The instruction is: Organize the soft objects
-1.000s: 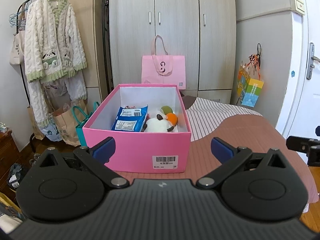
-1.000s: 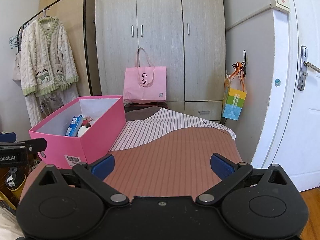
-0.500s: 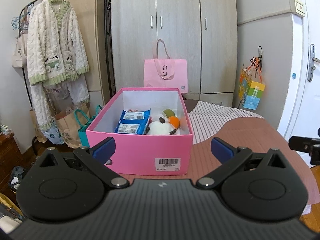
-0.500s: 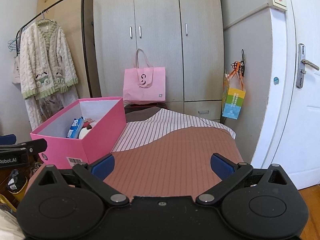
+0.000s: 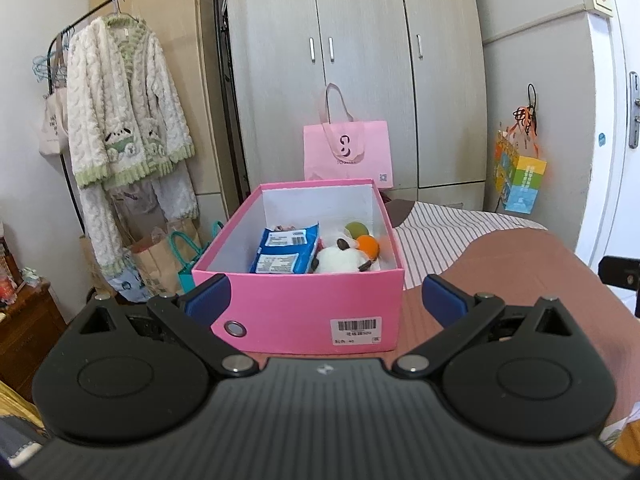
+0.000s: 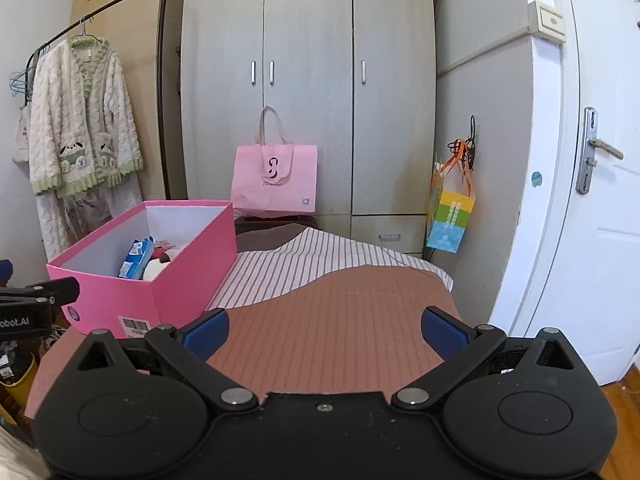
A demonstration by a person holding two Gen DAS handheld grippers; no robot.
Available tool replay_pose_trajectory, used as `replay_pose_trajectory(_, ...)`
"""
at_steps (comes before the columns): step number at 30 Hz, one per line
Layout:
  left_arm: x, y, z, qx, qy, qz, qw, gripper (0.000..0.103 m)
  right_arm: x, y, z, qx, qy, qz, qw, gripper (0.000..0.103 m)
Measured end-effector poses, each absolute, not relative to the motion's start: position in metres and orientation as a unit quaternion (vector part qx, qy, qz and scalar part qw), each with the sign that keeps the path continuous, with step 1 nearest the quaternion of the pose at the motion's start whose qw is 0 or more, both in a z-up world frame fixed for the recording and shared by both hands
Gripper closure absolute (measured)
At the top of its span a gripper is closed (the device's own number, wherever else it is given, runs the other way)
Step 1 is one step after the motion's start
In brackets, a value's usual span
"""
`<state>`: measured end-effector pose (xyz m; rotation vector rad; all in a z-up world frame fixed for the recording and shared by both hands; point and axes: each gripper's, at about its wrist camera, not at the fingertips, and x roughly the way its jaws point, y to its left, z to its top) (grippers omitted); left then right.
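Note:
A pink box [image 5: 304, 312] [image 6: 160, 280] stands open on the bed. Inside it lie blue packets [image 5: 286, 250] [image 6: 136, 258] and a white plush toy [image 5: 340, 258] with an orange and a green part [image 5: 366, 242]. My left gripper [image 5: 325, 300] is open, just in front of the box's near wall, with nothing between its blue pads. My right gripper [image 6: 324, 330] is open too, over the striped bedcover to the right of the box, and holds nothing. The left gripper's tip shows at the left edge of the right wrist view.
The bed [image 6: 320, 320] has a brown and white striped cover. A pink tote bag [image 6: 276, 180] leans on the grey wardrobe [image 6: 308, 80] behind. A clothes rack with a fluffy robe [image 5: 120, 120] stands left. A colourful bag [image 6: 450, 216] hangs beside a white door [image 6: 600, 200] on the right.
Both grippers have drawn back and risen slightly from the box, so it sits a little lower and farther in view. Both stay open and empty.

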<state>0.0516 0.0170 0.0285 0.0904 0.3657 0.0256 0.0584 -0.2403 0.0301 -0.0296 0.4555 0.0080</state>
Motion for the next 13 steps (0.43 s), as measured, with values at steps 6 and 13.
replay_pose_trajectory(6, 0.0505, 0.0148, 0.0295, 0.05, 0.177, 0.015, 0.983, 0.0, 0.0579, -0.2393, 0.029, -0.019, 0.226, 0.005, 0.974, 0.0)
replay_pose_trajectory(13, 0.0498, 0.0149, 0.0281, 0.05, 0.176, 0.02, 0.983, 0.0, 0.0585, -0.2382, 0.0283, -0.018, 0.228, 0.004, 0.973, 0.0)
